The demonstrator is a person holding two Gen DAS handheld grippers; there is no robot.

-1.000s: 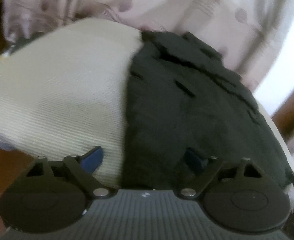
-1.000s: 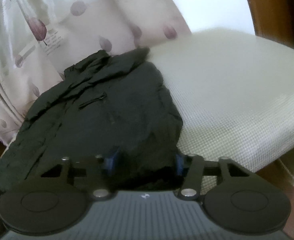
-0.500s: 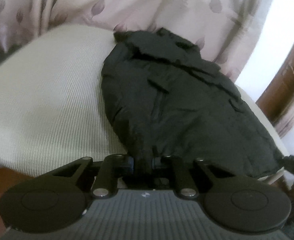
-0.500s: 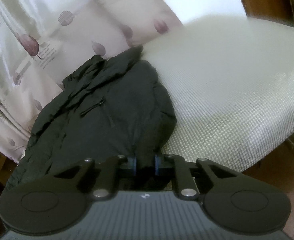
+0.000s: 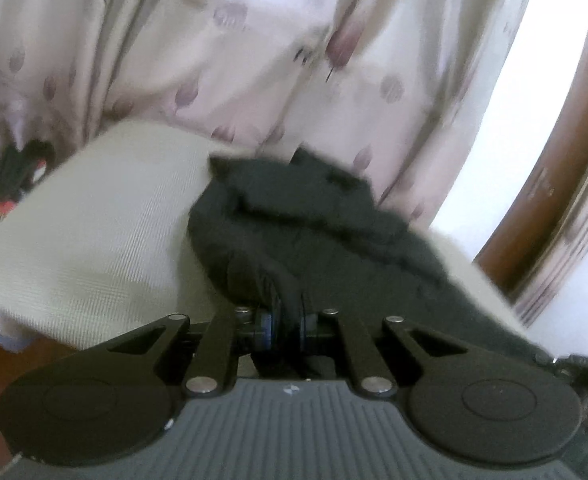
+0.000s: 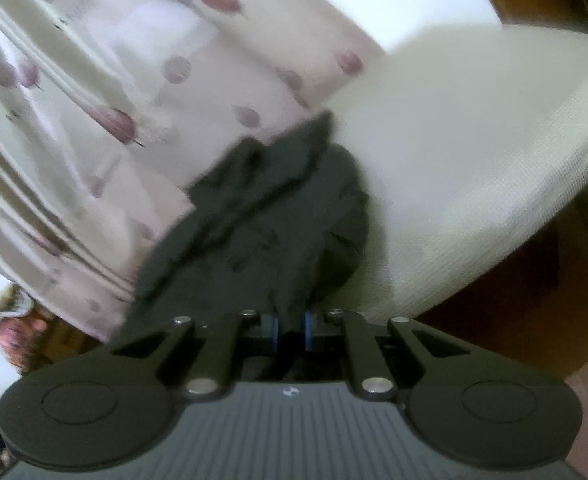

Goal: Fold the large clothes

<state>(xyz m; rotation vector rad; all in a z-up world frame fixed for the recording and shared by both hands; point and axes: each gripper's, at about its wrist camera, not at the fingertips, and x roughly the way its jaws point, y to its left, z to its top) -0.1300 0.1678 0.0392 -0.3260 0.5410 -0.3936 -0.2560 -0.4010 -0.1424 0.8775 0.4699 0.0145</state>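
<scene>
Dark jacket (image 5: 318,240), black or very dark green, lies bunched on a cream mattress (image 5: 93,220). In the left wrist view it fills centre to lower right; in the right wrist view (image 6: 261,232) it runs from centre down to the lower middle. Collar end looks to sit at the far side against the curtain, though blur makes that uncertain.

Left tongs (image 5: 287,318) are clenched on a ridge of the jacket's near edge, fabric pinched between the blue pads. Right tongs (image 6: 289,326) are likewise clamped on a fold of the near hem, cloth rising in a tented peak from the pads. Both grips look like they sit on the same near edge, but how far apart along it cannot be told.

Handling judgement: soft, limp, slightly puffy woven shell, likely light to moderate in weight; no stiffness, so it sags and drapes wherever unsupported. Shell fabric may be a bit slick, so a thin pinch could slip; a thick bite over hem or seam is safer. Best holds are the two hem corners, or the shoulders for the next fold.

Cream mattress has a fine ribbed weave and shows bare on the left of the left view and on the right (image 6: 474,140) of the right view. Floral curtain (image 5: 253,60) hangs behind across the top of both frames. Brown wood frame (image 5: 554,200) at the right edge of the left view.
</scene>
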